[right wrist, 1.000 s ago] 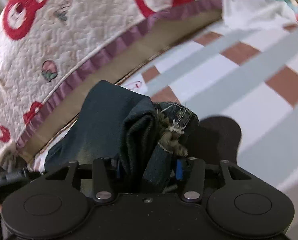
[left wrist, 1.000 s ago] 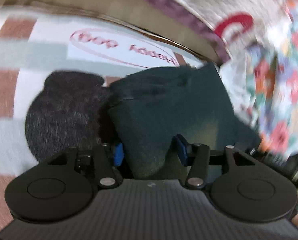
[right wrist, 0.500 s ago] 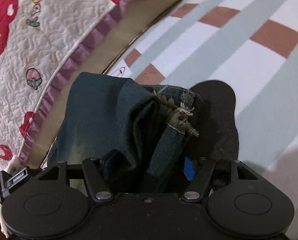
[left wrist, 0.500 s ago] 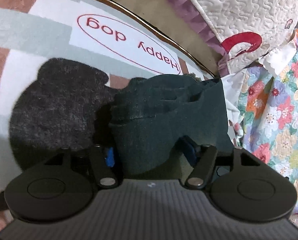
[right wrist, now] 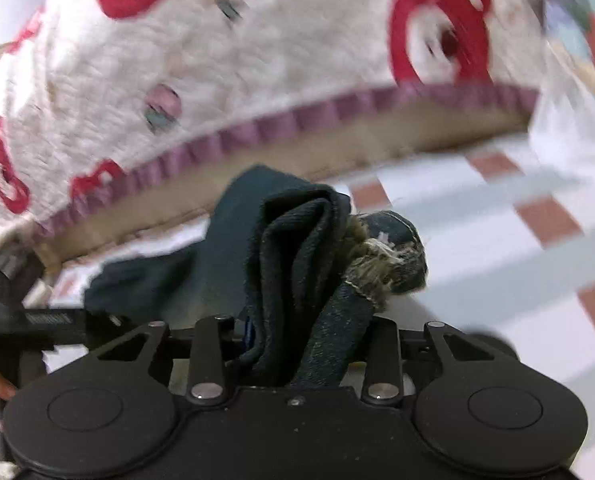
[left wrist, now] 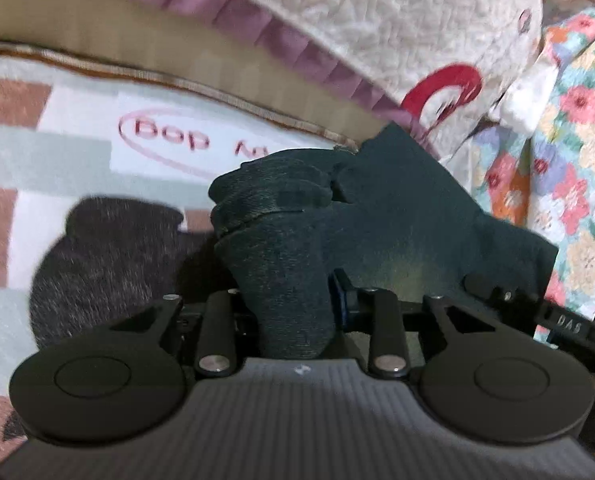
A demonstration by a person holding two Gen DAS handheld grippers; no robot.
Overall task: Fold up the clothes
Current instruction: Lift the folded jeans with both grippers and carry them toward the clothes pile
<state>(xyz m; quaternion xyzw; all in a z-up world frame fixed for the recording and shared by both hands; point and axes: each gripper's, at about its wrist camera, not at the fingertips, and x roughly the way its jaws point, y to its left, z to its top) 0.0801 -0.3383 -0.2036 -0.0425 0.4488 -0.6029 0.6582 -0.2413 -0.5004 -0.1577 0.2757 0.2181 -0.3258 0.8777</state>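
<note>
Your left tongs (left wrist: 289,304) and right tongs (right wrist: 301,340) both clamp the bunched jeans (left wrist: 377,216), quilt (right wrist: 217,80) at 12.

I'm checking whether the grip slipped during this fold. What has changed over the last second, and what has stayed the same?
Both views are now motion-blurred and the quilted cover fills more of the frame, so the grippers swung toward it. The left gripper has bunched the dark denim garment tighter between its fingers. The right gripper stays clamped on the folded layers, frayed hem alongside. The garment still hangs above the checked blanket.
</note>
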